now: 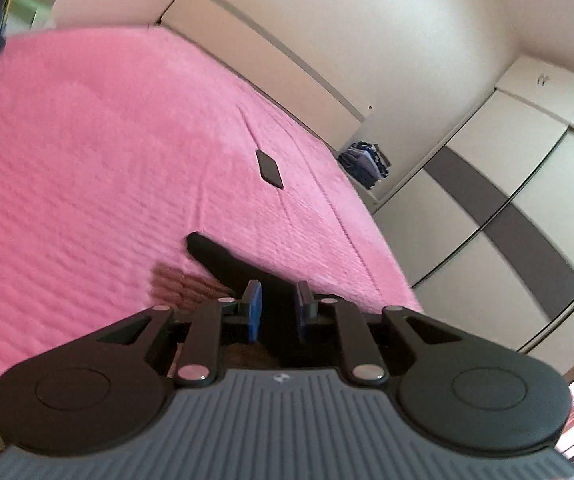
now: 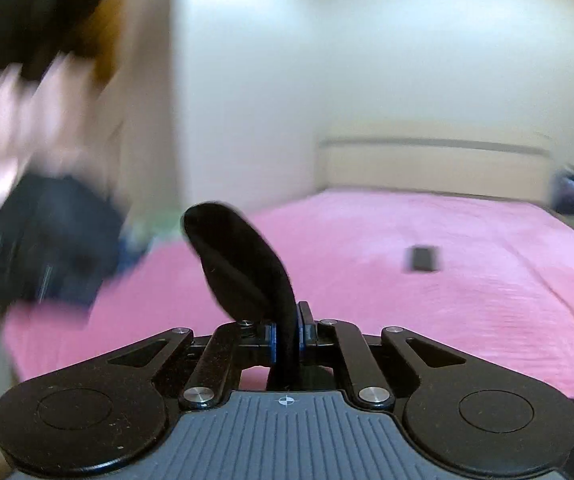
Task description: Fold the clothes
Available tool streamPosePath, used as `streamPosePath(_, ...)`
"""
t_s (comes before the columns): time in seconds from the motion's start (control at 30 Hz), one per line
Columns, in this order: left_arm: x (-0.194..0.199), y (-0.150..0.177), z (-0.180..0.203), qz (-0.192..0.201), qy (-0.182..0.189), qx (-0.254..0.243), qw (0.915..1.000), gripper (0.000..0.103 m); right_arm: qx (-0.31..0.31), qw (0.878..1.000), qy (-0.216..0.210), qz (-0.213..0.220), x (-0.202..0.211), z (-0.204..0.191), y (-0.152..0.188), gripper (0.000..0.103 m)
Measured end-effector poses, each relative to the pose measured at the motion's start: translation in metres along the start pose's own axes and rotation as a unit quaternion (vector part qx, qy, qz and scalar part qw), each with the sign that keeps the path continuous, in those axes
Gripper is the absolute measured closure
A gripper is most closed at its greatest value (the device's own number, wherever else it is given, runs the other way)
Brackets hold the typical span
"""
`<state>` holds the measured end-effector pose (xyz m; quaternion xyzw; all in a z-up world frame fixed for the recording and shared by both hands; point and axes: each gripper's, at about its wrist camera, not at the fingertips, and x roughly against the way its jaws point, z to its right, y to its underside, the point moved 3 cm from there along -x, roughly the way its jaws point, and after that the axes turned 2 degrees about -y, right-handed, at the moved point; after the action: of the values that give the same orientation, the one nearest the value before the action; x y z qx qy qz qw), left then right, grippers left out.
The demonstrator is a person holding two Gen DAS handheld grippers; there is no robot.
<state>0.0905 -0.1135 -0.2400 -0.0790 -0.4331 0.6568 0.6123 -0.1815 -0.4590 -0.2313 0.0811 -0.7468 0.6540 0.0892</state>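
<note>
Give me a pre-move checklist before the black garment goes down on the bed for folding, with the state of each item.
1. Right gripper clamped on the black garment: ok, the cloth is pinched between its blue pads.
2. Left gripper holding the same garment: cannot tell; its pads stand apart with dark cloth between them.
3. Garment spread flat: not ok, it stands up bunched from the right gripper.
4. Landing area on the pink bedspread: not ok, a small black flat object lies on it.
5. Dark clothes pile at the bed's edge clear of the path: cannot tell, it is blurred.
</note>
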Motion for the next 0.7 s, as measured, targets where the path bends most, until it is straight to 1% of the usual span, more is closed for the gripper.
streamPosePath(0.07, -0.007, 0.005, 0.012, -0.011, 0.002, -0.007, 0.9999, 0.091, -0.059, 0.996, 0.042, 0.055, 0.043, 0.054, -0.02, 0.095)
streamPosePath(0.13, -0.02, 0.016, 0.03, -0.029, 0.009, -0.019, 0.9994, 0.09, -0.106, 0.985, 0.095, 0.101, 0.092, 0.107, -0.022, 0.095)
streamPosePath(0.2, -0.034, 0.03, 0.049, -0.049, 0.017, -0.033, 0.9981, 0.089, -0.155, 0.969, 0.147, 0.124, 0.136, 0.152, -0.003, 0.095)
streamPosePath(0.27, -0.049, 0.044, 0.066, -0.07, 0.024, -0.045, 0.9962, 0.087, -0.238, 0.945, 0.187, 0.124, 0.171, 0.2, 0.04, 0.095)
streamPosePath(0.3, -0.059, 0.052, 0.077, -0.085, 0.029, -0.049, 0.9948, 0.087, -0.278, 0.932, 0.202, 0.113, 0.181, 0.223, 0.066, 0.095)
streamPosePath(0.33, -0.069, 0.059, 0.086, -0.098, 0.032, -0.055, 0.9931, 0.087, -0.324, 0.917, 0.216, 0.091, 0.187, 0.244, 0.094, 0.095)
streamPosePath(0.37, -0.08, 0.067, 0.095, -0.112, 0.036, -0.061, 0.9912, 0.086, -0.367, 0.899, 0.229, 0.07, 0.194, 0.264, 0.121, 0.089)
streamPosePath(0.47, -0.107, 0.091, 0.13, -0.148, 0.047, -0.108, 0.9819, 0.085, -0.435, 0.874, 0.205, 0.072, 0.21, 0.28, 0.162, 0.088)
streamPosePath(0.5, -0.116, 0.099, 0.141, -0.16, 0.05, -0.124, 0.978, 0.085, -0.429, 0.877, 0.202, 0.078, 0.213, 0.277, 0.163, 0.084)
streamPosePath(0.53, -0.125, 0.107, 0.153, -0.172, 0.054, -0.14, 0.9736, 0.084, -0.432, 0.875, 0.198, 0.087, 0.222, 0.28, 0.163, 0.081)
streamPosePath(0.57, -0.134, 0.115, 0.164, -0.184, 0.057, -0.156, 0.9688, 0.081, -0.436, 0.873, 0.194, 0.095, 0.229, 0.283, 0.164, 0.08)
streamPosePath(0.6, -0.143, 0.123, 0.176, -0.196, 0.061, -0.172, 0.9636, 0.079, -0.452, 0.866, 0.188, 0.106, 0.226, 0.283, 0.166, 0.08)
streamPosePath(0.63, -0.148, 0.128, 0.184, -0.201, 0.063, -0.187, 0.9595, 0.077, -0.467, 0.857, 0.184, 0.115, 0.23, 0.287, 0.165, 0.08)
streamPosePath(0.67, -0.154, 0.133, 0.192, -0.206, 0.064, -0.202, 0.9554, 0.077, -0.481, 0.849, 0.181, 0.125, 0.234, 0.292, 0.163, 0.08)
streamPosePath(0.7, -0.159, 0.138, 0.198, -0.208, 0.063, -0.219, 0.9512, 0.077, -0.487, 0.846, 0.18, 0.125, 0.235, 0.3, 0.162, 0.08)
